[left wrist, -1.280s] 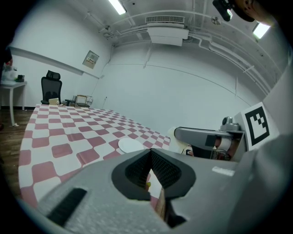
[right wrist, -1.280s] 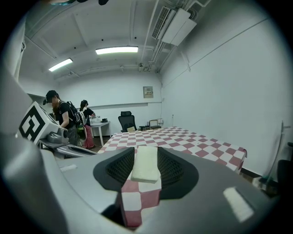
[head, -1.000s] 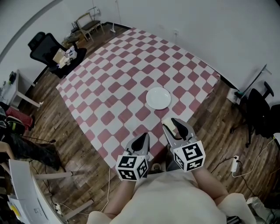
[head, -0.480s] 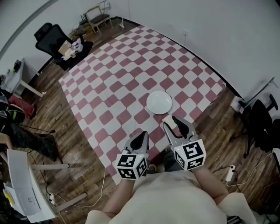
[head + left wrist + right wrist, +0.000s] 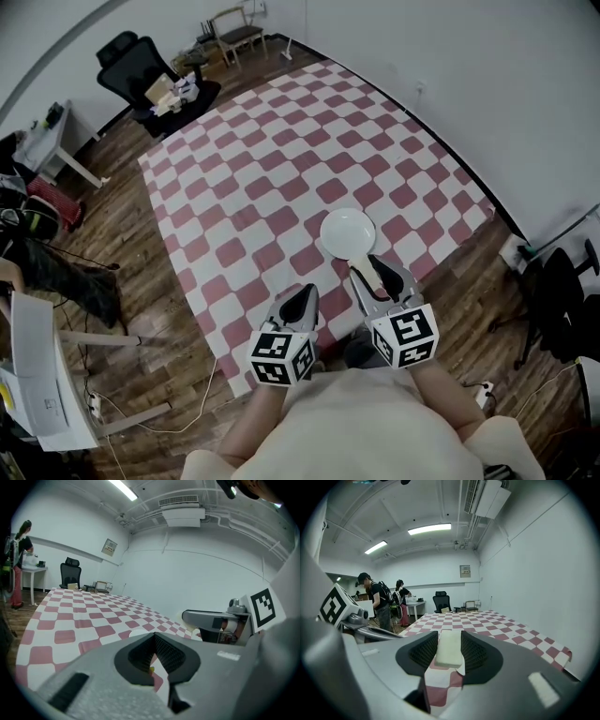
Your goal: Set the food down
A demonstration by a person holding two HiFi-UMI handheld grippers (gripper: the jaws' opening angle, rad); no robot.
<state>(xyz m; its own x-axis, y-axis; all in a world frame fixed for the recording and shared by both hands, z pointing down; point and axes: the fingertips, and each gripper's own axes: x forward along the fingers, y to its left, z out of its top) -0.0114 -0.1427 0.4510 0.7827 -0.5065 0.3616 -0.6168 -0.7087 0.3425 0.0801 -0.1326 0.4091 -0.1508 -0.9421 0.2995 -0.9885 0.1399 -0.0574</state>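
- The food (image 5: pixel 449 648) is a pale, cream, matte slab with rounded edges, clamped flat between the ribbed black pads of the right gripper (image 5: pixel 449 641), which is closed onto it.
- It is held above the counter (image 5: pixel 253 169), near the closest rim of a round, smooth white plate (image 5: pixel 347 231).
- The counter wears a red-and-white checked cloth.
- The left gripper (image 5: pixel 153 638) has its jaws pressed together and holds nothing.
- A black office chair (image 5: pixel 131 58) stands on the wood floor (image 5: pixel 112 225) beyond the counter's far corner, and two people (image 5: pixel 377 603) stand beside it.
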